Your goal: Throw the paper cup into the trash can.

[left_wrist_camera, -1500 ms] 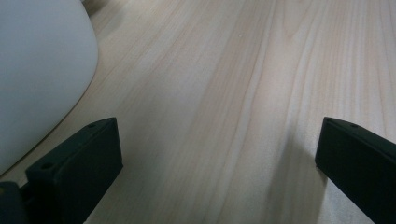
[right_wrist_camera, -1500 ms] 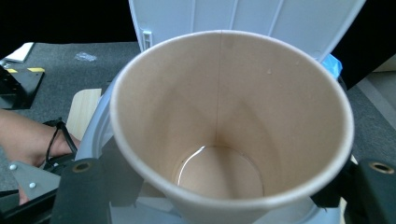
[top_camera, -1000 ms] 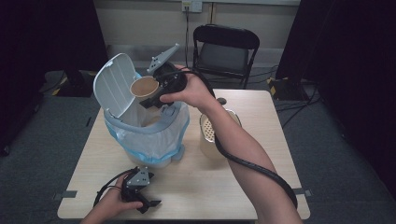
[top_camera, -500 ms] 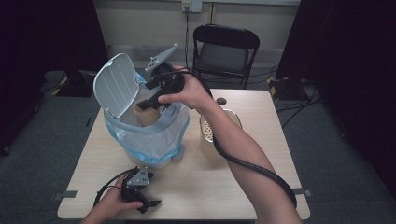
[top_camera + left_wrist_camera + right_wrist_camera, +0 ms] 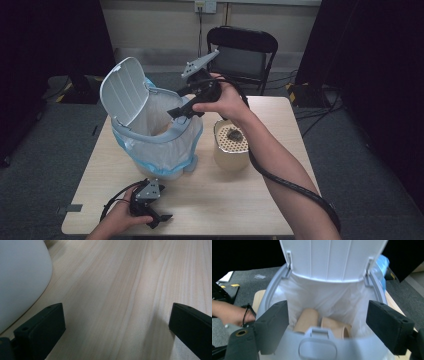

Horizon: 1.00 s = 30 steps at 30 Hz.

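**Cups in the bin, right jaws empty above the rim**

While the left gripper (image 5: 159, 218) rests on the pale wooden table (image 5: 240, 200) near its front edge, the right gripper (image 5: 184, 111) hangs over the white lidded plastic bin lined with a pale blue bag (image 5: 160, 145).

- Right gripper: jaws have just been opening, now wide apart, nothing between them. In the right gripper view they frame the bin's mouth from above its near rim.
- Two tan paper cups (image 5: 322, 323) lie on their sides at the bottom of the bin, inside the white liner, just beside each other; whether they touch, can't tell. One is long side on, the other shows its open rim.
- Bin lid (image 5: 124, 90) stands flipped up, hinged at the far side in the right gripper view.
- Left gripper: jaws spread wide, nothing between them. The left gripper view looks along bare wood with the bin's white wall (image 5: 22, 277) close on one side.
- Cream perforated cylindrical container (image 5: 231, 145) stands on the table just beside the bin, under the right forearm, with a dark lump on its top.
- Black folding chair (image 5: 240, 50) stands behind the table.
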Each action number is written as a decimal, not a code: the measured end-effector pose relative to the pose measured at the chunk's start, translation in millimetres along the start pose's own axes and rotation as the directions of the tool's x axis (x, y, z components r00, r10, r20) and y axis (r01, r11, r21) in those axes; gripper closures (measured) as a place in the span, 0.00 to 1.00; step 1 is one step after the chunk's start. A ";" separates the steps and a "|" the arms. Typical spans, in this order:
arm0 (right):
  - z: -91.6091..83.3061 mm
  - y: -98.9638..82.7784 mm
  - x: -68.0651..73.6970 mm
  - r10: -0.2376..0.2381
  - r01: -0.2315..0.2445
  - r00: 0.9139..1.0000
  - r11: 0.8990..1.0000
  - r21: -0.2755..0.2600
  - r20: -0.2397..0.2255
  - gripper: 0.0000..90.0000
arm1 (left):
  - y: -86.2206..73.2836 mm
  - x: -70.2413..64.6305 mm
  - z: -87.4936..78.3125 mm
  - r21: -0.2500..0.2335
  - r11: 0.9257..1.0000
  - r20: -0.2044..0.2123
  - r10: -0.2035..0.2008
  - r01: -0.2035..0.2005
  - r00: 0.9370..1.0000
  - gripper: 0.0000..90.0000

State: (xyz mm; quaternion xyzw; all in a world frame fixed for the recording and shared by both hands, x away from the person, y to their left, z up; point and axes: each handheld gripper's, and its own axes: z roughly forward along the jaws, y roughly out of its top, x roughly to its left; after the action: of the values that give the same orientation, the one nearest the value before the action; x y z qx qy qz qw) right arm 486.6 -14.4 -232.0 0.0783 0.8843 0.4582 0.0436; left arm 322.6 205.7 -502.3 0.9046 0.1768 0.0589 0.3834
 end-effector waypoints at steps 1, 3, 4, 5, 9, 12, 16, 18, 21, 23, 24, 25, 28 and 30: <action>-2.8 -3.1 -0.3 0.001 -0.001 1.000 1.000 0.003 -0.002 0.20 | 0.0 0.0 0.0 0.000 1.000 0.000 0.000 0.000 1.000 0.00; -8.2 -8.9 -0.1 0.009 -0.009 1.000 1.000 0.008 0.000 0.19 | 0.1 0.4 -0.3 0.001 1.000 -0.004 0.008 -0.008 1.000 0.00; -10.7 -11.7 -0.1 0.015 -0.015 1.000 1.000 0.006 -0.001 0.19 | 0.1 0.4 -0.3 0.000 1.000 -0.004 0.008 -0.008 1.000 0.00; -13.0 -14.3 -0.4 0.017 -0.017 1.000 1.000 0.009 -0.003 0.19 | 0.1 0.4 -0.3 0.001 1.000 -0.004 0.008 -0.008 1.000 0.00; -21.3 -24.6 0.2 0.038 -0.038 0.999 0.999 0.004 -0.004 0.17 | 0.2 0.5 0.0 -0.004 1.000 -0.004 0.010 -0.010 1.000 0.00; -25.6 -32.1 0.6 0.044 -0.044 0.999 0.999 0.002 0.006 0.17 | 0.3 0.4 -0.1 -0.002 1.000 -0.009 0.010 -0.010 1.000 0.00; -28.2 -40.7 1.4 0.050 -0.050 0.999 0.999 0.010 0.009 0.16 | 0.2 0.6 -0.1 -0.003 1.000 -0.004 0.010 -0.010 1.000 0.00; -28.8 -44.7 1.7 0.055 -0.055 0.998 0.998 0.014 0.004 0.16 | 0.3 0.6 -0.1 -0.003 1.000 -0.005 0.011 -0.011 1.000 0.00; -29.1 -50.6 2.8 0.052 -0.052 0.999 0.998 0.017 0.001 0.16 | 0.2 0.6 -0.1 -0.003 1.000 -0.004 0.011 -0.011 1.000 0.00; -29.2 -54.2 3.9 0.061 -0.061 0.998 0.998 0.022 0.000 0.16 | 0.3 0.4 -0.1 -0.003 1.000 -0.009 0.010 -0.010 1.000 0.00; -29.2 -55.9 4.1 0.059 -0.059 0.998 0.998 0.029 0.002 0.16 | 0.3 0.4 0.0 -0.003 1.000 -0.009 0.010 -0.010 1.000 0.00; -29.3 -57.6 4.5 0.051 -0.051 0.999 0.998 0.030 0.004 0.16 | 0.2 0.6 0.0 -0.004 1.000 -0.004 0.010 -0.010 1.000 0.00; -30.2 -61.9 6.3 0.050 -0.050 0.999 0.998 0.032 0.003 0.16 | 0.3 0.4 0.0 -0.002 1.000 -0.009 0.010 -0.010 1.000 0.00; -31.2 -64.7 7.2 0.059 -0.059 0.998 0.998 0.033 0.000 0.16 | 0.2 0.6 0.0 -0.004 1.000 -0.004 0.010 -0.010 1.000 0.00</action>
State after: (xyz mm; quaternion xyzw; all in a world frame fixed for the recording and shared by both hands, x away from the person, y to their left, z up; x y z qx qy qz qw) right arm 468.5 -74.9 -266.9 0.1047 0.8892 0.4445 0.0282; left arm 323.2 205.7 -502.2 0.9046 0.1730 0.0632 0.3845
